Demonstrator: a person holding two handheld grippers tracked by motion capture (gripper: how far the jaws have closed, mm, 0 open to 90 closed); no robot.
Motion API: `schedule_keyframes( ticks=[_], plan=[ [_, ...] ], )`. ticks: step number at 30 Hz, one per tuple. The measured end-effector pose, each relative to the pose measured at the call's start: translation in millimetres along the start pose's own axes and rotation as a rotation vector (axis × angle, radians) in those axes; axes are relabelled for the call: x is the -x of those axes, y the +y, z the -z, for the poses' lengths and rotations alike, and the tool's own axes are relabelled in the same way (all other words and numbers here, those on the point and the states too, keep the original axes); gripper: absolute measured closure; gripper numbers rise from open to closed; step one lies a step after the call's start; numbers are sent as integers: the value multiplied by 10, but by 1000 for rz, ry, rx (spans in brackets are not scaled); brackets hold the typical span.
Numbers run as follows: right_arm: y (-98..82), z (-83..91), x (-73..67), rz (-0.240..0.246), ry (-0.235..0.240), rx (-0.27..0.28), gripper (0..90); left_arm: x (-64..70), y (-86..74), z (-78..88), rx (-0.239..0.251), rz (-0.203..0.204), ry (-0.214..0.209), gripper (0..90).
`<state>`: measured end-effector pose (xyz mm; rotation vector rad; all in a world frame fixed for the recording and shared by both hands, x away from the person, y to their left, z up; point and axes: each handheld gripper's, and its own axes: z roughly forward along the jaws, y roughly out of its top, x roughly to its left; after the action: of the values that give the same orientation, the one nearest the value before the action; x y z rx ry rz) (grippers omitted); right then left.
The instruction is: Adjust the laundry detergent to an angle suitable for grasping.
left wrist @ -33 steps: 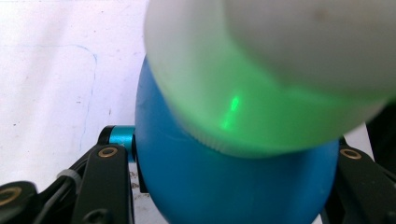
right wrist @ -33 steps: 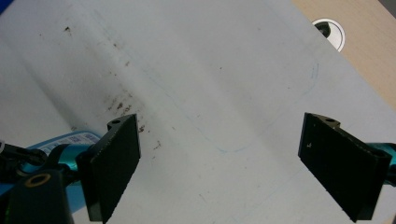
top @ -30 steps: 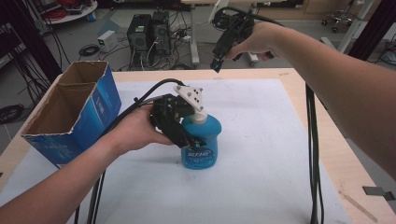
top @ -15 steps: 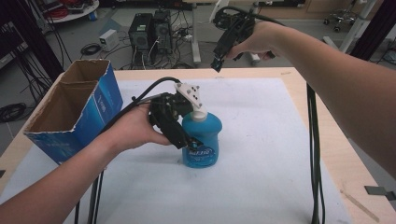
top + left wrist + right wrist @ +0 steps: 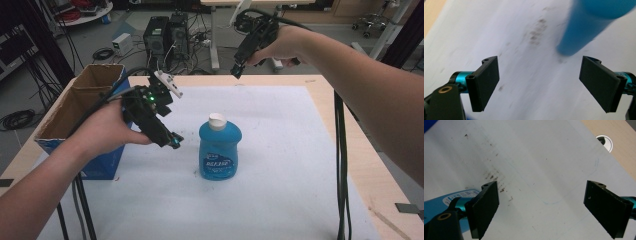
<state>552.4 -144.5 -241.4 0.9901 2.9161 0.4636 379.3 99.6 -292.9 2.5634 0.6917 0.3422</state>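
Just let go of bottle (image 5: 219, 148) w/ L gripper (image 5: 172, 141), jaws now wide & empty, bottle upright on mat (image 5: 280, 165); R gripper (image 5: 236, 73) open, idle above.

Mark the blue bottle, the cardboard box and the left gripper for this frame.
blue bottle (image 5: 219, 152), high view, on its front label.
cardboard box (image 5: 102, 165), high view, on its blue front wall.
left gripper (image 5: 176, 142), high view, between its fingertips, jaws open.

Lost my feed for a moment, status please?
Left gripper open, just let go, beside blue bottle. Right gripper open, raised at far edge. Bottle upright on white mat. Nothing in the way.
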Motion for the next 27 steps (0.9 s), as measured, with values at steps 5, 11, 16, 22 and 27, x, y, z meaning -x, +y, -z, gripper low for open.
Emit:
schedule_keyframes(
  ticks=[5,11,16,22,27],
  plan=[
    [-45,-7,0,3,1,-6,125,-142,-19,71,-76,77,118,165],
    [-42,8,-2,6,6,3,125,-207,23,152,-108,126,153,165],
    [-34,-2,-3,10,11,3,125,-209,22,153,-132,108,162,165],
    [-13,-22,-15,15,14,3,125,-206,-1,136,-149,106,160,165],
    [5,-60,-24,23,19,-5,125,-208,10,139,-150,90,149,165]
  ],
)
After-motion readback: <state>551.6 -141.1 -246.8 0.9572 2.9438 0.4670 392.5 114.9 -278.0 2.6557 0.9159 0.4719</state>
